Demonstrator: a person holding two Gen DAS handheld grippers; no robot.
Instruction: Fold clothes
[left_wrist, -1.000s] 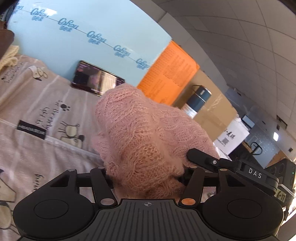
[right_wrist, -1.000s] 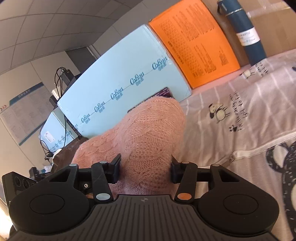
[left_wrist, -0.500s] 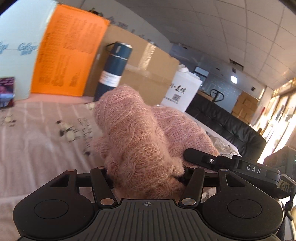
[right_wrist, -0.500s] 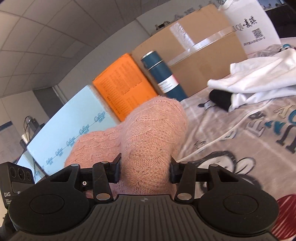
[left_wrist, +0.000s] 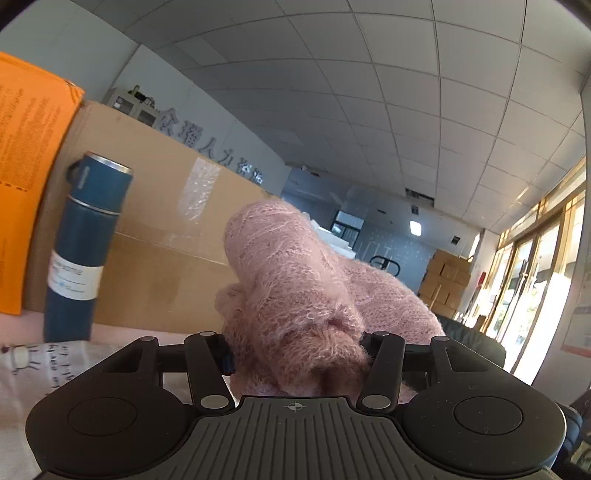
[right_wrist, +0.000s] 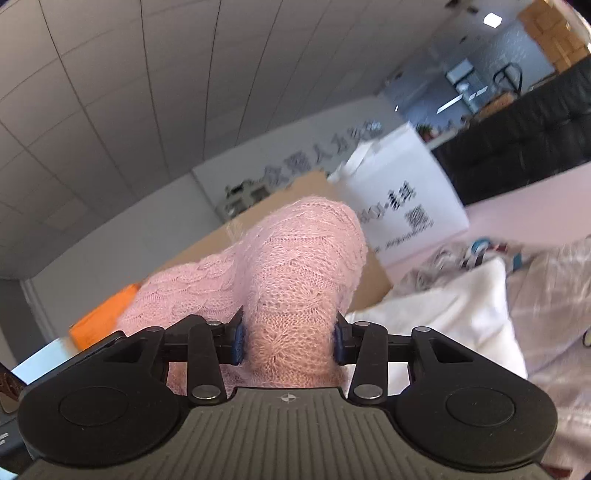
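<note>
Between each claw's jaws, left claw (left_wrist: 297, 356) and right claw (right_wrist: 288, 338) seemingly clamp the pink sweater (right_wrist: 295, 280).

Looks like an office: white tiled drop ceiling (left_wrist: 369, 92) overhead, with a big cardboard box (left_wrist: 159, 236) as the main landmark. A blue thermos (left_wrist: 83, 243) stands right in front of it, an orange board (left_wrist: 26, 166) to its left. Way off right, sunlit glass doors (left_wrist: 535, 266) and a black sofa (right_wrist: 517, 147).
</note>
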